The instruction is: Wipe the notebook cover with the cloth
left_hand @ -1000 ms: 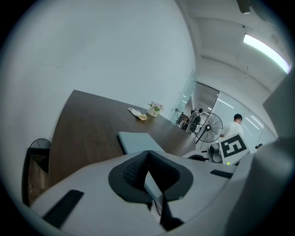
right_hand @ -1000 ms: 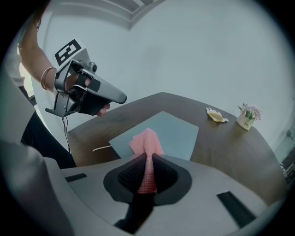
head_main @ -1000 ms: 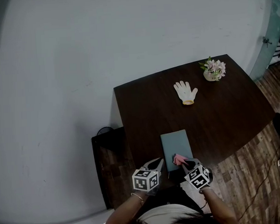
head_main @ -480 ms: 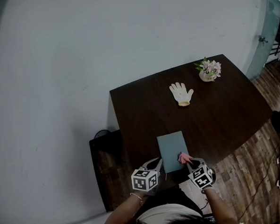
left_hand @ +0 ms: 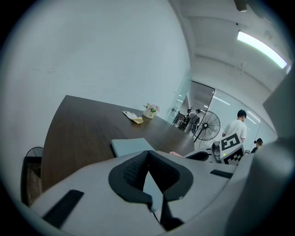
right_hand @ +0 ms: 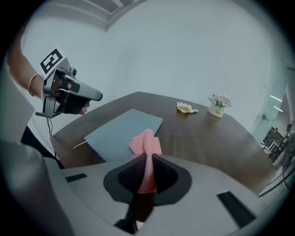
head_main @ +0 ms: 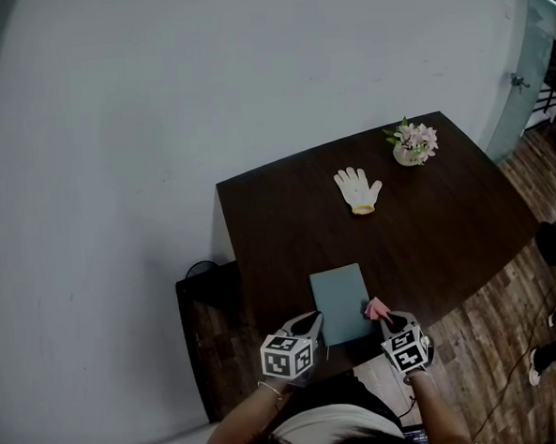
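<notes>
Cloth [right_hand: 145,142] pinched in right claw [right_hand: 146,171].

— Where's the notebook [head_main: 340,304]?
— Closed and flat on the dark bench [head_main: 447,215], near its front edge, with the plain grey-blue cover up.
— And the cloth [right_hand: 146,143]?
— Pink and bunched into a narrow fold. The right hand-held gripper [right_hand: 146,174] pinches it, and its free end pokes out by the notebook's right edge.

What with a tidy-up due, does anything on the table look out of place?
A single white glove lies on the table near the flower pot, far from the notebook, with no partner in view. Nothing looks spilled or damaged.
</notes>
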`<state>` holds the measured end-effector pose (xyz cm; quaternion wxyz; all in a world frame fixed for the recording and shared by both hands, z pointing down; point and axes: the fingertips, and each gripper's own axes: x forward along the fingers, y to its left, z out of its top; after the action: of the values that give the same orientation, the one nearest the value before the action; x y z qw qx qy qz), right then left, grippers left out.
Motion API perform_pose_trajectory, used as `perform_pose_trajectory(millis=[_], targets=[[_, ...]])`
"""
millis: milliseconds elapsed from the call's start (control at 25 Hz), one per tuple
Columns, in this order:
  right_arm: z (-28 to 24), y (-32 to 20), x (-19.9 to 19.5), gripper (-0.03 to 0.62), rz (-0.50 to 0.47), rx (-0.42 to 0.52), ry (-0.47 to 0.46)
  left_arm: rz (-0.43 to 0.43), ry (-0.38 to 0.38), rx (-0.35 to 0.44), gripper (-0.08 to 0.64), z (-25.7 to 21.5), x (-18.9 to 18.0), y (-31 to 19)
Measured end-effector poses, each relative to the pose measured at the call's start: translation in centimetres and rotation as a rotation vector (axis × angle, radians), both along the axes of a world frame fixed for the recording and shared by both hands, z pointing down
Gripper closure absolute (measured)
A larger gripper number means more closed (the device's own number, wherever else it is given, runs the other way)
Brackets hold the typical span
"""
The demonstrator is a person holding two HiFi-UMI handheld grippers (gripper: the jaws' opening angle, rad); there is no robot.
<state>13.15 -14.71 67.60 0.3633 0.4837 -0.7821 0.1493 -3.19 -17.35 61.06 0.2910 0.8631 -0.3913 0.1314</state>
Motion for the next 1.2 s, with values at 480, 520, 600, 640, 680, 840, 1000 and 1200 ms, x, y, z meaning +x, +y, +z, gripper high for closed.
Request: perform_pose_trajectory(millis=[480,520,600,640,680,840,1000,1200], targets=[[-6.8,-3.3,-1.9,0.555,0.021,0.166,-0.120,0.000,-0.009,0.114,0.541,-3.3,0.3,-1.0],[-7.4,-3.5,-2.2,0.555,0.018,0.178,-0.130,-0.002,-0.009,0.121,0.541,-3.6,0.3,-1.0],[-8.7,-3.8,-3.0,0.555,0.011,0.205,-0.150,-0.007,-0.009,0.138,0.541,-4.4,0.2,-1.2],[-9.4,-4.0,-3.4,0.555,0.008,0.219,-0.160,-0.009,-0.010,0.148,0.541,-4.8,0.1,-1.3],[-10.1,-4.1,-3.7,0.555,0.005,0.233,-0.170,-0.011,-0.010,0.160,0.541,-5.3,0.1,-1.3],[-12.9,-4.6,-4.7,0.555,-0.003,0.290,-0.207,-0.022,-0.011,0.217,0.541,-7.2,-0.1,-1.7],[-15.4,-4.9,-5.4,0.557,-0.007,0.341,-0.241,-0.042,-0.012,0.269,0.541,-9.2,-0.5,-2.1],[-18.5,-4.9,-6.1,0.557,-0.009,0.402,-0.274,-0.060,-0.007,0.325,0.541,-11.6,-0.9,-2.2]])
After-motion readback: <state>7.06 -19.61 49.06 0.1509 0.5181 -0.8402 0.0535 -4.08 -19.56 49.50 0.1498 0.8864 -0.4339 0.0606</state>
